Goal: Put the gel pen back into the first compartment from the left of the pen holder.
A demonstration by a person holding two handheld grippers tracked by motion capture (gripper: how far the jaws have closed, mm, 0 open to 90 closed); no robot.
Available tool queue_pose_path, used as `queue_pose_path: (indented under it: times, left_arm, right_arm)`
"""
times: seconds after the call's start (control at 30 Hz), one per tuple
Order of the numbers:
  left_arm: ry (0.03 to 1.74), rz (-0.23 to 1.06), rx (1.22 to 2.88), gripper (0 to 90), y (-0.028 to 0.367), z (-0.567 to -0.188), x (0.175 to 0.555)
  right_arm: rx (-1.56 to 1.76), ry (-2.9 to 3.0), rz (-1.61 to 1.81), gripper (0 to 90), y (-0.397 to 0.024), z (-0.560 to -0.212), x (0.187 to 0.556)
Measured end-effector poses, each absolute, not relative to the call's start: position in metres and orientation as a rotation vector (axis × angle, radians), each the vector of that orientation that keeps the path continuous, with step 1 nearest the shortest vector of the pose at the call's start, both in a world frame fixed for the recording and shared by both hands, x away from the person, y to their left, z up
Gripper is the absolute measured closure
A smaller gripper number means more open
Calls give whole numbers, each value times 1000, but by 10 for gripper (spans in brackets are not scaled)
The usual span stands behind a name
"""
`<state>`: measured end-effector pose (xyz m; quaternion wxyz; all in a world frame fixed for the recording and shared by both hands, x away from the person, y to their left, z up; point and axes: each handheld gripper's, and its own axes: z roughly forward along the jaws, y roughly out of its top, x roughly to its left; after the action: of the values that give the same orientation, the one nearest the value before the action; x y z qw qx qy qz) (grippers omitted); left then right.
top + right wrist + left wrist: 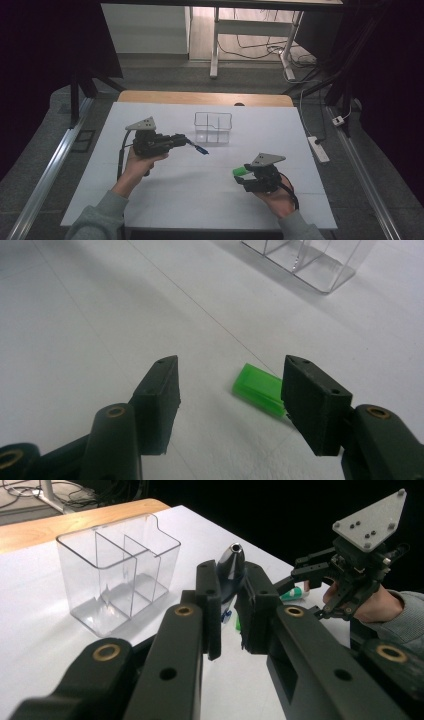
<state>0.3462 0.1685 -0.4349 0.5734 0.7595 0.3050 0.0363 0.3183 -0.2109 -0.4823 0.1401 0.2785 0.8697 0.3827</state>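
Right gripper [230, 390] held low over the white table [100, 315], its two black jaws standing apart with bare tabletop between them; nothing pressed by either pad. A small bright green object [257, 387], flat and rectangular at its visible end, lies on the table just ahead of the right-hand jaw, its near part hidden behind that jaw; whether jaw and object touch cannot be told. At the top edge, well beyond, the base of a clear plastic container [310, 265] with inner dividers rests on the table.
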Motion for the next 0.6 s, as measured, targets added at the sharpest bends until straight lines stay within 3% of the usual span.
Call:
queue_pose_path:
  times: [0.6]
  left_arm:
    - [747,155,1782,800,171,-400,365]
  right_arm:
    - [811,2502,1081,393,-215,-484,318]
